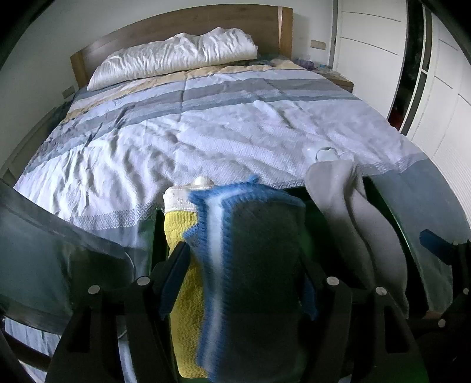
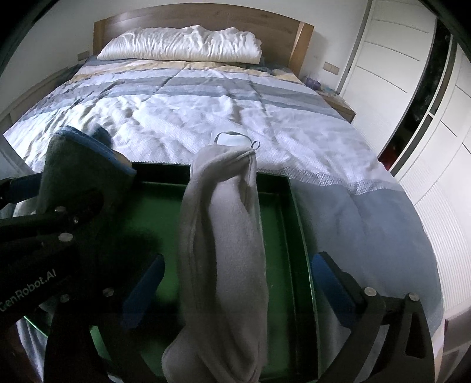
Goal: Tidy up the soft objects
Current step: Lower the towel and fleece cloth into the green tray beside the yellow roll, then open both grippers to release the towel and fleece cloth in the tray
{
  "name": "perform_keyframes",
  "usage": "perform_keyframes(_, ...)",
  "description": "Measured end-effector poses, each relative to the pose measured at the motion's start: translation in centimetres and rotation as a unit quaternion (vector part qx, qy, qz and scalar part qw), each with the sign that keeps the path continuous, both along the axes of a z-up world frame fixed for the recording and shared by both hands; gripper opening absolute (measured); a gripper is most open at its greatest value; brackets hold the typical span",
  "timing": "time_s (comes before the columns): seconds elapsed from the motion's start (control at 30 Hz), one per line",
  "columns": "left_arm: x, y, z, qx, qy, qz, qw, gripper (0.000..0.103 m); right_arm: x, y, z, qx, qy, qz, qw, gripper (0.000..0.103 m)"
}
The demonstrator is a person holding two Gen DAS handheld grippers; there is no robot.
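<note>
Knitted bundle (image 1: pixel 235 265), grey with blue-white edging, wrapped with a yellow cloth (image 1: pixel 179 224) and a white cloth end (image 1: pixel 179 200), sits between the fingers of the left gripper (image 1: pixel 238 277); both pads press its sides, so the claw is closed on it. Bundle hangs over the near-left part of a green tray (image 2: pixel 291 224) that lies on the near end of the bed (image 2: pixel 206 112). Grey fleece cloth (image 2: pixel 223 241), rolled lengthwise, runs along the middle of the right gripper (image 2: pixel 235 280); the blue pads stand well apart on either side and I cannot tell whether the fleece is gripped farther back or only draped, so this claw reads as wide. Judgement: both pieces are held lengthwise above the tray to be laid side by side in it, knitted bundle left, fleece right. Beyond the tray, a small clear pouch (image 2: pixel 231 138) with a ring lies on the white bedspread (image 2: pixel 164 117); white pillow (image 2: pixel 182 44) against the wooden headboard (image 2: pixel 191 17) at the far end; white wardrobe (image 2: pixel 391 59) on the right. Writing: "GenRobot.AI" on the left gripper's body, seen from the right wrist view. No other labels legible.
</note>
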State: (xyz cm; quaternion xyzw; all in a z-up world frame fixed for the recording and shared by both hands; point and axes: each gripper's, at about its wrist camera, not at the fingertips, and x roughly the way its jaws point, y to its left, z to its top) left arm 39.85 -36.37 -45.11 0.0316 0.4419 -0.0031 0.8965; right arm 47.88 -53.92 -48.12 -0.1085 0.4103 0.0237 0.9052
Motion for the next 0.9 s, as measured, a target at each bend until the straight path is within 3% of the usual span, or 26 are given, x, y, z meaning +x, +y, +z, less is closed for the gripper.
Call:
perform_keyframes(0.13, -0.2, -0.1, 0.6, -0.001, -0.011, -0.002, 0.9999, 0.066, -0.1, 0.1, 0.1, 0.005, -0.002, 0.001, 1.000, 0.103)
perform_keyframes(0.9, -0.7, -0.1, 1.7, -0.003, -0.025, -0.001, 0.9997, 0.067, -1.2, -0.4, 1.2, 0.008, -0.028, -0.008, 1.000, 0.103)
